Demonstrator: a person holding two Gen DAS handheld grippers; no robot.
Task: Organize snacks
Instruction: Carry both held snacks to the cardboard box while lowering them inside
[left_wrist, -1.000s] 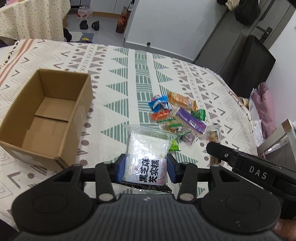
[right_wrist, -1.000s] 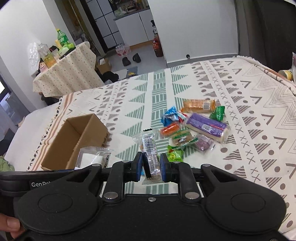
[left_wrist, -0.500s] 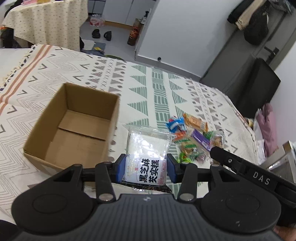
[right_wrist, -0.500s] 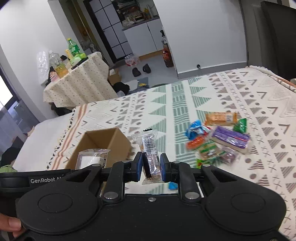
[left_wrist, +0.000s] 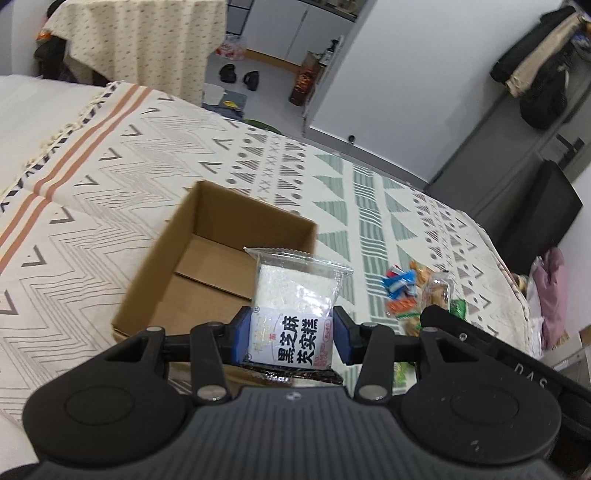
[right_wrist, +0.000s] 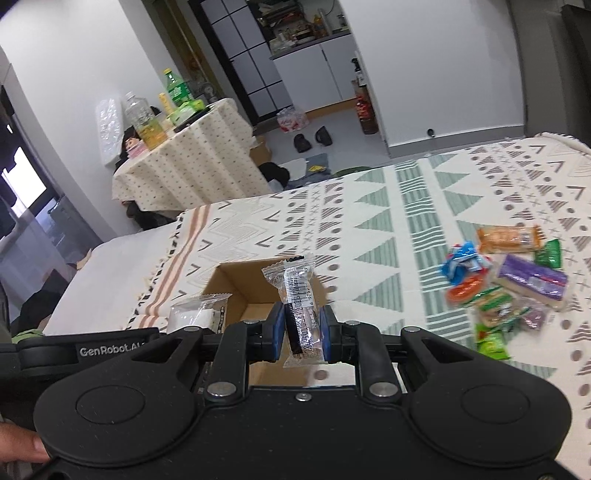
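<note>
Patterned cream-and-green woven bedspread (right_wrist: 369, 206) carries one open brown cardboard box (left_wrist: 207, 258) and, well apart, one loose heap of coloured snack packets (right_wrist: 509, 280); left gripper (left_wrist: 291, 334) pinches one clear packet of white cake (left_wrist: 295, 295) over the box's near edge; right gripper (right_wrist: 301, 330) pinches one slim clear dark-filled packet (right_wrist: 301, 302) above the box, hiding part of its interior.

One cardboard box (left_wrist: 207, 258) sits on the bed (left_wrist: 92, 192). Two tongs are in view, the left tongs (left_wrist: 291, 334) and the right tongs (right_wrist: 301, 326), with one snack packet each: a white packet (left_wrist: 295, 299) and a dark packet (right_wrist: 301, 306). About nine loose snacks (right_wrist: 513, 280) lie heaped; an exact count is unclear.
</note>
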